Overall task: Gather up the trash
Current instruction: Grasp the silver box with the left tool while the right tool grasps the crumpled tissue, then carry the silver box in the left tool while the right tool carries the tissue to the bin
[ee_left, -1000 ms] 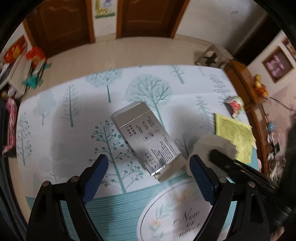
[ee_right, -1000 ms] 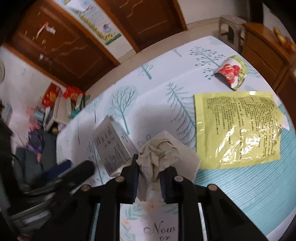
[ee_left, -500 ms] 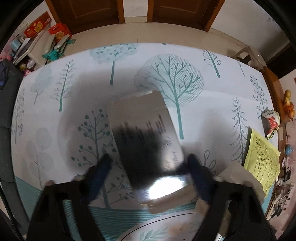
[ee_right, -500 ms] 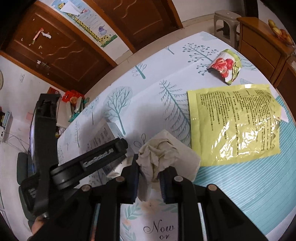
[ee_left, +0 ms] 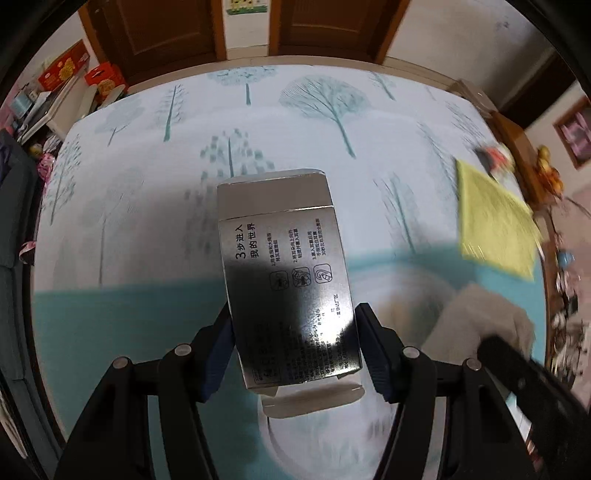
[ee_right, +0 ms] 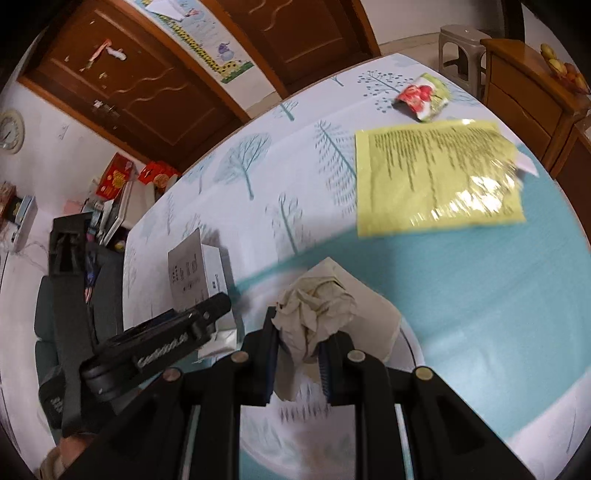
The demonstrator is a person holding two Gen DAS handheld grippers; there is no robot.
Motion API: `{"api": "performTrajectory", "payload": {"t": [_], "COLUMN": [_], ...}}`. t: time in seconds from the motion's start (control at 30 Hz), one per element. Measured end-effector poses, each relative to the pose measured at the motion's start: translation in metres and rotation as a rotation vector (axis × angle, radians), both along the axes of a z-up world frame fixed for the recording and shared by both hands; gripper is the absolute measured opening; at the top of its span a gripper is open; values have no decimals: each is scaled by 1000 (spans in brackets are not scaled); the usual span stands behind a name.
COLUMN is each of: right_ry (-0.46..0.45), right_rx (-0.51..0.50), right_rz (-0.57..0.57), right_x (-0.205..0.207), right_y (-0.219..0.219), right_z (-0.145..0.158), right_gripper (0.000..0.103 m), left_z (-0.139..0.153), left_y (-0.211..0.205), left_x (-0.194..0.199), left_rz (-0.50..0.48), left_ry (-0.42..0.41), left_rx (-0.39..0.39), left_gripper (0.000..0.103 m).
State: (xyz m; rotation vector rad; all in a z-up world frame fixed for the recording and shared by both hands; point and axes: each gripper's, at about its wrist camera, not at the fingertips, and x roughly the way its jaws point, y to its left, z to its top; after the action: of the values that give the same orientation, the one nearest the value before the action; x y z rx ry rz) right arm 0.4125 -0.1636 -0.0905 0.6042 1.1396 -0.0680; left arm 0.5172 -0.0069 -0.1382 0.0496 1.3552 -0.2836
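Observation:
My left gripper (ee_left: 293,354) is shut on a silver cardboard box (ee_left: 288,280) with black print, held above the tablecloth (ee_left: 147,206). The box also shows in the right wrist view (ee_right: 195,271), with the left gripper's body (ee_right: 155,350) below it. My right gripper (ee_right: 297,356) is shut on a crumpled beige tissue (ee_right: 317,310), lifted over the cloth. The tissue appears blurred in the left wrist view (ee_left: 480,321). A yellow printed wrapper (ee_right: 439,177) and a red-and-green snack packet (ee_right: 423,96) lie flat farther back on the table.
The table has a tree-print cloth with a teal band (ee_right: 498,295). A wooden cabinet (ee_right: 528,88) with fruit stands at the right, a plastic stool (ee_right: 461,48) behind. Red boxes and clutter (ee_right: 122,177) sit on the floor at left. Brown doors (ee_left: 155,33) lie beyond.
My left gripper moved onto the silver box, closed on it and lifted it off the cloth. My right gripper kept hold of the tissue and rose slightly.

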Motion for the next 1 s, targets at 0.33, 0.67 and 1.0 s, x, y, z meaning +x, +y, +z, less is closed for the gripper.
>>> {"api": "performTrajectory", "payload": {"t": [0.33,0.67,1.0], "right_ry": [-77,-185,-154], "right_rx": [-6,-13,-3], "right_rz": [77,173,257], "right_x": [-110,-262,-384], "right_y": [-2,-22,-29], "right_z": [35,68,51], "right_gripper": [18,18,19], "left_z": [60,112,107], "left_y": [-4,-29,-46], "left_x": [-150,-326,-456], "left_rz": [-104,-88,-85], "left_ry": [-63,-163,-139], "left_rx": [-34,-78,-58], "left_gripper": [61,61,62]}}
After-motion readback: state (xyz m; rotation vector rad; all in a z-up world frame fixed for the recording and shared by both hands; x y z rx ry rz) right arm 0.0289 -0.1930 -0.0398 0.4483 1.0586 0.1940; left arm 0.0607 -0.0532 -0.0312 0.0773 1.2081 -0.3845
